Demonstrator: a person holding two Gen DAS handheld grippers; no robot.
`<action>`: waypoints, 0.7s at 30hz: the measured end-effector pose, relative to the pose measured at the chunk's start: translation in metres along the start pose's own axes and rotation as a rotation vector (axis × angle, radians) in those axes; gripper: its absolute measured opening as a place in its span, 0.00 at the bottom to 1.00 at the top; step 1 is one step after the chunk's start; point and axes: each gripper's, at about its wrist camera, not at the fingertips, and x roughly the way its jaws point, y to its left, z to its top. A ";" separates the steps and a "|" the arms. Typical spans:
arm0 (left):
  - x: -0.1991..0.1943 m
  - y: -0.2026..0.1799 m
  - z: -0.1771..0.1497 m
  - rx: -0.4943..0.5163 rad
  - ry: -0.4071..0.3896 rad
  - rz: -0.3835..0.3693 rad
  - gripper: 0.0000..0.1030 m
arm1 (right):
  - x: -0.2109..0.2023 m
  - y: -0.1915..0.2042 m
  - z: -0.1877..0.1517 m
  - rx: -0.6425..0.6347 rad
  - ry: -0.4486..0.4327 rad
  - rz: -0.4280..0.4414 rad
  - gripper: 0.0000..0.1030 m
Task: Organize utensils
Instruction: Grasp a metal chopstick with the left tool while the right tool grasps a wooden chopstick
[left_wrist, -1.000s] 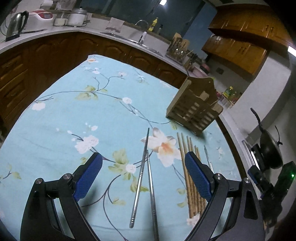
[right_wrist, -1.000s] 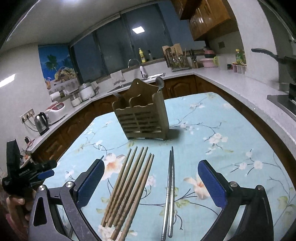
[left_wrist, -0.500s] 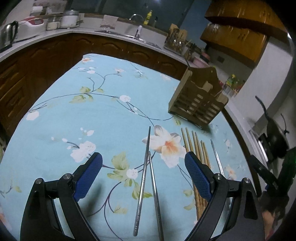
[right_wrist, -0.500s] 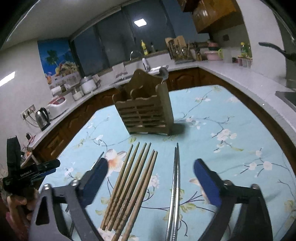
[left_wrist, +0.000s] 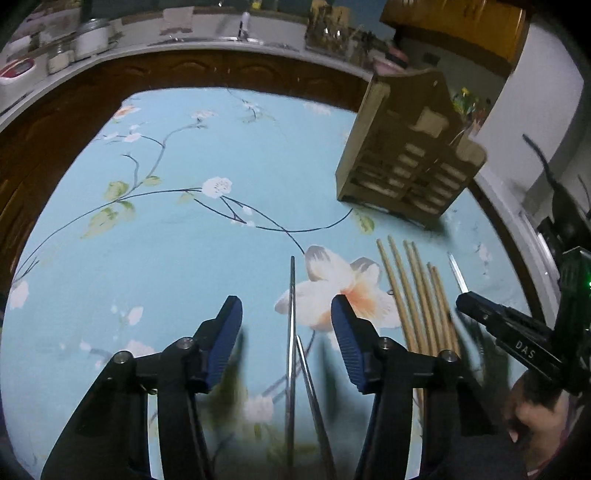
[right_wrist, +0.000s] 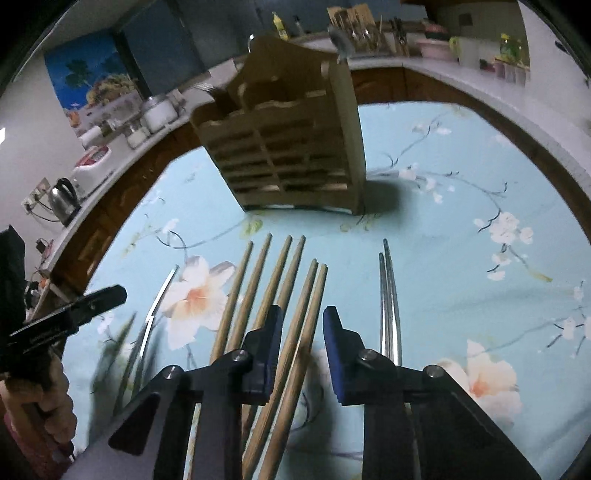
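A wooden slatted utensil holder stands on the flowered blue tablecloth. Several wooden chopsticks lie in a row in front of it. A pair of steel chopsticks lies between the fingers of my left gripper, which is open and low over them. Another steel pair lies to the right of my right gripper, which is open a little around two wooden chopsticks without touching them. A spoon stands in the holder.
The tablecloth covers a round table with a dark wooden edge. A counter behind holds a kettle, jars and a knife block. A pan sits at the right.
Both grippers have dropped lower and moved forward over the chopsticks. Both have narrowed, the right one much more, its jaws now around two wooden chopsticks.
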 end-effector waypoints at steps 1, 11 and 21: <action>0.005 0.000 0.003 0.004 0.011 0.001 0.44 | 0.004 -0.001 0.001 0.002 0.011 -0.005 0.19; 0.044 -0.013 0.013 0.103 0.087 0.031 0.24 | 0.026 0.001 0.011 -0.040 0.047 -0.065 0.11; 0.050 -0.015 0.018 0.131 0.080 0.045 0.04 | 0.033 0.005 0.018 -0.073 0.034 -0.092 0.08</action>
